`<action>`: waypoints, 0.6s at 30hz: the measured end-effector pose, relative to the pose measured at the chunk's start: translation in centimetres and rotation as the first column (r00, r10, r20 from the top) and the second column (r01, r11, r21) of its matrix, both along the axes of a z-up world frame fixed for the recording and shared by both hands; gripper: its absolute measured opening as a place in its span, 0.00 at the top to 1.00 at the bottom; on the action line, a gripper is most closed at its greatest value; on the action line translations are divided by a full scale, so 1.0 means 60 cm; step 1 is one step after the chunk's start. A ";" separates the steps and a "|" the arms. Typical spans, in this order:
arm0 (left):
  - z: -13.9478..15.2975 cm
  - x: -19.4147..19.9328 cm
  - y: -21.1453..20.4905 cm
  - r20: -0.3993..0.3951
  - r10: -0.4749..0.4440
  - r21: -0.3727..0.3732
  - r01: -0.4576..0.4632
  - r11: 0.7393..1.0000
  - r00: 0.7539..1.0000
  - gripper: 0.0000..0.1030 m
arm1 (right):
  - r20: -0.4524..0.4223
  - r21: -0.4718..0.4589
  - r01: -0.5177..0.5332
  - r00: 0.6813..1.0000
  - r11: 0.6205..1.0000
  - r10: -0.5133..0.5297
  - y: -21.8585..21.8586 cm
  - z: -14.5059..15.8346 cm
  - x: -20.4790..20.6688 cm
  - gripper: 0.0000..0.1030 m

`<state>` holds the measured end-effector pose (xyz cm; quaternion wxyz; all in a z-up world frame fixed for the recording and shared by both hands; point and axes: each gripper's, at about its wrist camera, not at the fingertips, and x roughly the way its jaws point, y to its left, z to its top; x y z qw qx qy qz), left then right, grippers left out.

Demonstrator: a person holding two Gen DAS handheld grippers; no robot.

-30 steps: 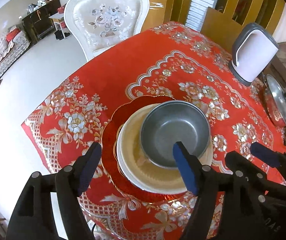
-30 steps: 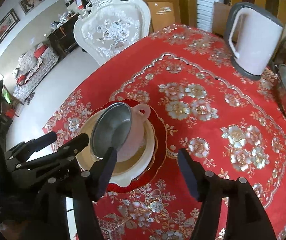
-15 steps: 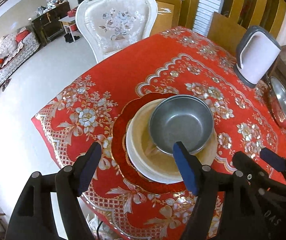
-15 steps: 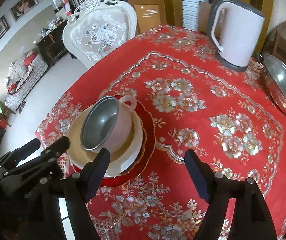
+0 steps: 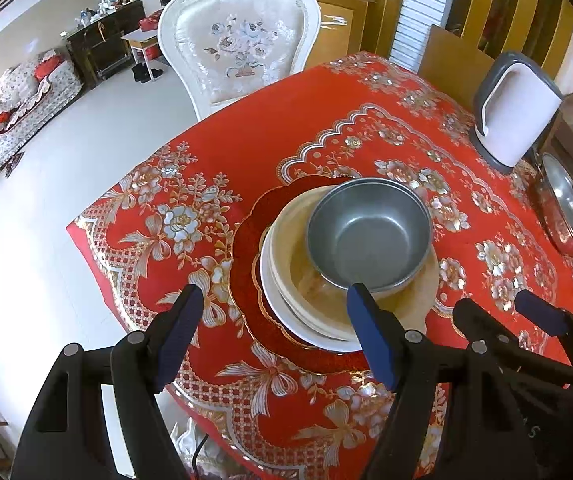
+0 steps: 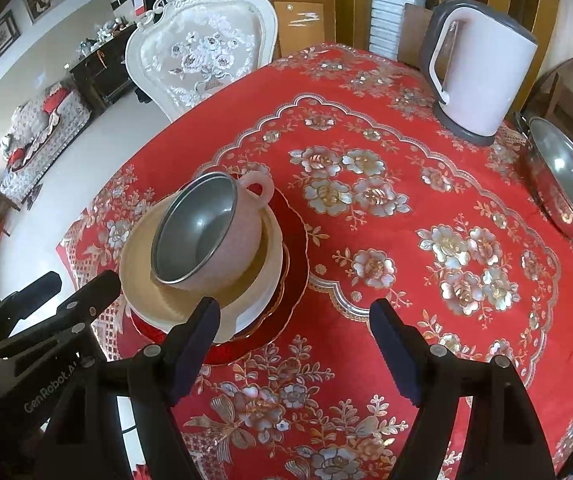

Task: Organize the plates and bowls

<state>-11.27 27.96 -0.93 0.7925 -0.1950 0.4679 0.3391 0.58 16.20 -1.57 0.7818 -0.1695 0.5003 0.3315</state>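
A pale glossy tiled floor spreads to the left, brightly lit. A white carved chair with floral upholstery stands at the far edge of the desk under its red floral tablecloth. A floral sofa with red cushions and a dark wooden sideboard line the white wall, with wooden panels behind.

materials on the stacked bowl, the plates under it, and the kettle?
Bowl: dull grey metal liner, likely steel, in a matte pink shell with a loop handle, probably plastic. Tan plate: matte, maybe wheat-straw plastic or melamine. White plate: glossy, looks ceramic. Red plate: glossy, gold scalloped rim, ceramic or glass. Kettle: smooth pale plastic, grey trim.
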 end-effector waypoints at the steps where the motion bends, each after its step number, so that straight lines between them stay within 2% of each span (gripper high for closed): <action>1: 0.000 0.000 -0.001 0.000 -0.001 0.001 0.001 1.000 1.000 0.28 | 0.000 0.001 0.001 1.000 1.000 -0.001 -0.001 0.000 0.000 0.23; 18: 0.002 0.011 -0.018 -0.013 -0.032 0.034 0.032 0.999 0.999 0.28 | -0.007 0.000 0.019 1.000 1.000 -0.019 -0.014 -0.002 0.006 0.23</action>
